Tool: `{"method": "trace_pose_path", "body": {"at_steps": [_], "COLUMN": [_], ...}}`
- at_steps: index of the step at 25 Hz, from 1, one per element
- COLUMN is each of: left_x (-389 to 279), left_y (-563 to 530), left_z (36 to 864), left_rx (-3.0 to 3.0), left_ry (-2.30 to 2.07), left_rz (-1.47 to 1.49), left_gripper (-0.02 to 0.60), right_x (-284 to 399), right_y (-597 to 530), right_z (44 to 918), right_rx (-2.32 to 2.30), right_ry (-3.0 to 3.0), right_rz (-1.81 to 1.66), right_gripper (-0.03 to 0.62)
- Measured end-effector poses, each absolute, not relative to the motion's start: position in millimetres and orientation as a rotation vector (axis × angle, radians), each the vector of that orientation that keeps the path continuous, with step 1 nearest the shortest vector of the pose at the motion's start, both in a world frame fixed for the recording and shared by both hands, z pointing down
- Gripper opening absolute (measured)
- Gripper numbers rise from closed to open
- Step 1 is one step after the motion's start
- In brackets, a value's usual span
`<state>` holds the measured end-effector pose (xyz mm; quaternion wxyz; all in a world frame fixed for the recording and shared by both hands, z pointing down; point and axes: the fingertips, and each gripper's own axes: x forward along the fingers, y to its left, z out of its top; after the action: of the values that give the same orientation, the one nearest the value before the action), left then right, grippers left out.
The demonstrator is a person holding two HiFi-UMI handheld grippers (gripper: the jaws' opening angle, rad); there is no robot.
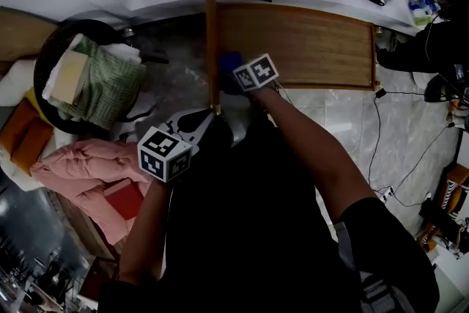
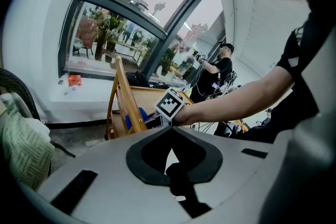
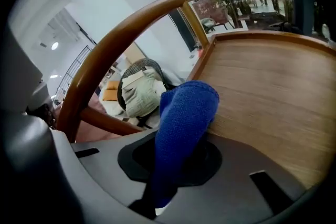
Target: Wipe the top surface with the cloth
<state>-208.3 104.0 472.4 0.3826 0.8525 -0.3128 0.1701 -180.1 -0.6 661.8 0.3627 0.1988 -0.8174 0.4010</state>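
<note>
The right claw is pinching a folded blue woven cloth and is pressing it onto the brown wooden slatted top surface of the low table, at its left end, just beside the curved wooden handle rail. Almost the whole top, with its long axis crosswise, is lying to the person's right of the cloth, so a stroke would probably be running that way. The left claw is hanging back near the body, apparently pressed together on nothing, so the right arm is the nearer one.
</note>
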Motion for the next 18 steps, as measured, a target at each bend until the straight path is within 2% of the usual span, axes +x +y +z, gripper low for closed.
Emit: {"method": "trace_pose_path", "body": {"at_steps": [6,18], "left_x": [-180,-76], "left_y": [92,65], "left_z": [466,458], "left_rx": [2.177,2.197], "left_ry": [-0.802,-0.695], "left_rz": [0.422,0.404], "left_gripper": [0.009,0.009], "right_x": [-140,-3], "right_y": [-1,-10], "right_z": [668,665], "right_rx": [0.496,0.580], "right_ry": [-2.024,-1.988], "right_rz": [0.908,1.005], "right_gripper": [0.057,0.057]}}
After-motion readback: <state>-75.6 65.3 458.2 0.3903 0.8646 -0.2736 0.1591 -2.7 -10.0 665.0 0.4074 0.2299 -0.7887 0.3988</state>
